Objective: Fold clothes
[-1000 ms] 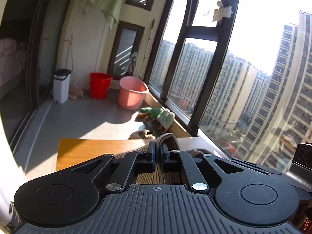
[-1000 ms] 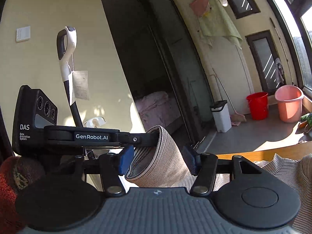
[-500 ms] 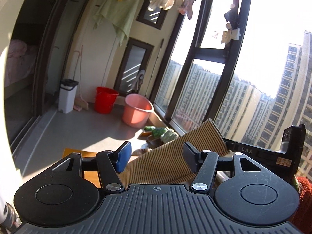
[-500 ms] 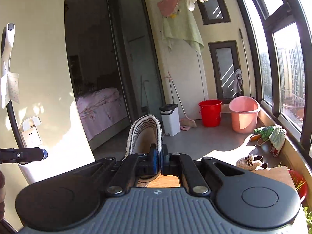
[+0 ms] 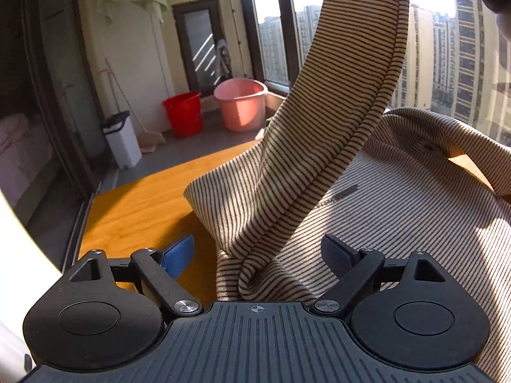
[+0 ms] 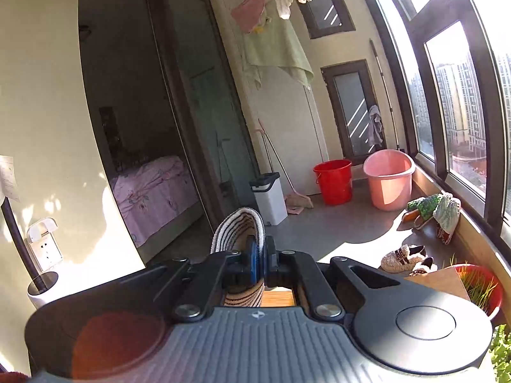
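The striped knit garment [image 5: 399, 210] lies on the orange wooden table [image 5: 140, 210], filling the right and centre of the left wrist view, one sleeve rising to the upper right. Behind the table, mid-frame, the red plastic bucket [image 5: 184, 113] stands left of the pink plastic tub [image 5: 241, 103], with the white lidded bin [image 5: 121, 138] further left.

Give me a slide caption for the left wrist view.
Open left tool over wooden table, striped sweater sleeve lifted overhead.
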### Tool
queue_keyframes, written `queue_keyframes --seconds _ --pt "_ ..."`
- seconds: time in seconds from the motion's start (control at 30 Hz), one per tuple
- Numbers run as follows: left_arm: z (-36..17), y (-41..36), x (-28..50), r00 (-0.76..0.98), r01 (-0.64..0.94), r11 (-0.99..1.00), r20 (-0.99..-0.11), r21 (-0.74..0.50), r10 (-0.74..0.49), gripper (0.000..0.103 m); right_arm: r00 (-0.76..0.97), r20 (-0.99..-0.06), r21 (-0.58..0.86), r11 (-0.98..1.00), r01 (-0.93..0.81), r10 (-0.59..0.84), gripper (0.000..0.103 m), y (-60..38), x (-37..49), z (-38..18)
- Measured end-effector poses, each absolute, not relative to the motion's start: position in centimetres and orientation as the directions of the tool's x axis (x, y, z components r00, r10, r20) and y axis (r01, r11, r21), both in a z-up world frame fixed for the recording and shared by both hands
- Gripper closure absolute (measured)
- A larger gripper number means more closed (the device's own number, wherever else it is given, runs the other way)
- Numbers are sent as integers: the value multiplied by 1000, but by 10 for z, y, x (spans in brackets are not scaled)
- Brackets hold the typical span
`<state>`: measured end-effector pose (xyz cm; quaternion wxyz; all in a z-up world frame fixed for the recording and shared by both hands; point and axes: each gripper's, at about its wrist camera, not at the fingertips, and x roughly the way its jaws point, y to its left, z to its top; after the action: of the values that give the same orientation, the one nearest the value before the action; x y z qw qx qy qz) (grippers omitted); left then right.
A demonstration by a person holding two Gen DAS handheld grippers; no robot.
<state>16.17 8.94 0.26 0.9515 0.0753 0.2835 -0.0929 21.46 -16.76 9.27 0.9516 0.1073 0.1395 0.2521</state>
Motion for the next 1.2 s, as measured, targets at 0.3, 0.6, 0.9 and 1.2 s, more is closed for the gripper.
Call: queue_keyframes --seconds 0.3,0.6,0.9,1.2 --pt "-4 123 173 838 51 989 -545 137 32 10 822 -315 268 875 -403 475 99 -159 238 50" --pt "16 142 153 823 135 984 -540 -115 -176 6 777 -549 259 947 -192 308 99 -198 265 -48" --pt "18 96 165 814 278 918 -438 -282 -381 0 797 -553 153 970 -188 242 89 -205 230 -39" --pt "-38 78 185 800 210 914 -477 -346 -365 0 857 -491 20 986 -166 155 54 -218 170 -24"
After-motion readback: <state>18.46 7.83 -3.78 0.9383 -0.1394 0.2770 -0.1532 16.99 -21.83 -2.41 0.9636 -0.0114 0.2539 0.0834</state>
